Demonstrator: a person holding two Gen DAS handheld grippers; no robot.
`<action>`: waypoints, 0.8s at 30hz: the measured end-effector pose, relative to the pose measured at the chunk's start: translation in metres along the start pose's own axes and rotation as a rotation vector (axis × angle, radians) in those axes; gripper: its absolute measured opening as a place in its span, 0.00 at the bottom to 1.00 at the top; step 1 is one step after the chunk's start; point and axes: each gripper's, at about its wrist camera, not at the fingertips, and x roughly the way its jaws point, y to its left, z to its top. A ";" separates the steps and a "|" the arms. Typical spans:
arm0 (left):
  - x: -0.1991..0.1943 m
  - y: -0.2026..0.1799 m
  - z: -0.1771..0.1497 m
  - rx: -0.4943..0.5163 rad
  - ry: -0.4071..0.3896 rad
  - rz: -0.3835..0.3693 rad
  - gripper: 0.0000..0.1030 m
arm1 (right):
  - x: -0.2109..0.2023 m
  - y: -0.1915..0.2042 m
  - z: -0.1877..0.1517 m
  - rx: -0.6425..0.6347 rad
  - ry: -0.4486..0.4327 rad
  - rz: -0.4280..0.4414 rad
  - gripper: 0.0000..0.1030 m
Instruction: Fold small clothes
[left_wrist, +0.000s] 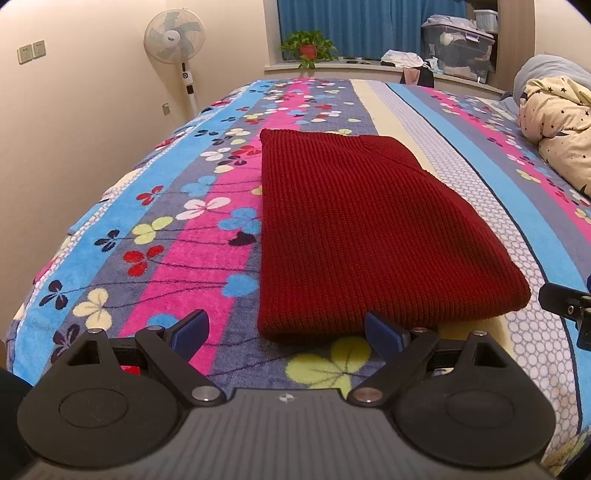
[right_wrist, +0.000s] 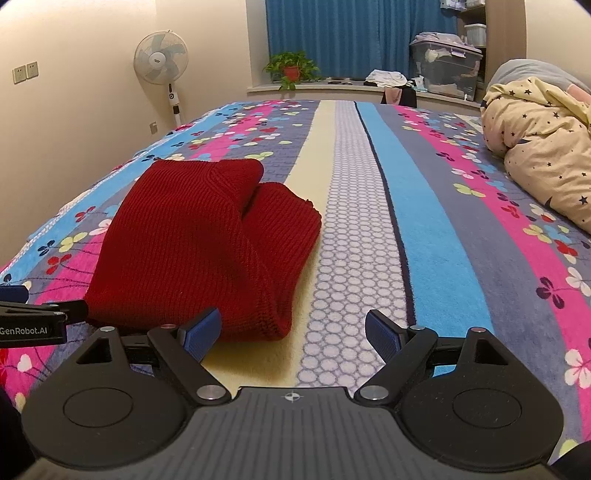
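A folded red knit garment (left_wrist: 354, 229) is lying at centre frame on the floral bedspread (left_wrist: 177, 229). The left tool (left_wrist: 286, 334) is hovering at the lower edge, blue pads spread, nothing between them. The right tool (right_wrist: 293, 332) is likewise standing spread and empty, the garment lying at its left.

"GenRobot.AI" in white on the left tool (right_wrist: 35, 325)

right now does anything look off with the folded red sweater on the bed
Slightly: the red sweater lies folded on the bedspread, but its far end splits into two uneven lobes, one bulging higher. Nothing spilled or damaged.
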 end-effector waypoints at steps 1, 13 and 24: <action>0.000 0.000 0.000 0.000 0.000 0.001 0.92 | 0.000 0.000 0.000 0.000 0.001 0.000 0.84; 0.002 0.001 0.000 -0.003 0.008 0.001 0.92 | -0.001 -0.003 -0.001 -0.019 0.007 0.008 0.85; 0.004 0.003 -0.001 -0.013 0.025 0.000 0.92 | -0.001 -0.002 -0.001 -0.034 0.010 0.012 0.86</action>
